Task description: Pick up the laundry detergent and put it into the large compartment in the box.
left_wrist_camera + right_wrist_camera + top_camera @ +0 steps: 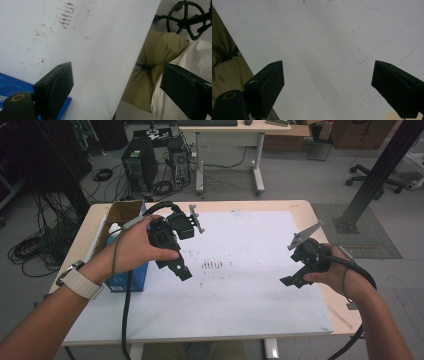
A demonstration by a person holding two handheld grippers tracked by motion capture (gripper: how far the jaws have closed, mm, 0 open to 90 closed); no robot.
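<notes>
1. Worktop (300, 212) is carrying a white sheet (240, 300) with smudges; an office floor with cables is lying beyond it.
2. Both hand-held grippers are hovering above the sheet, touching nothing, probably poised before a reach.
3. Left hand-held gripper (181, 270) is gaping wide and empty, with the blue box (131, 277) just beside and below it and a cardboard box (122, 212) behind.
4. Right hand-held gripper (291, 281) is also gaping wide and empty, well apart from the box.
</notes>
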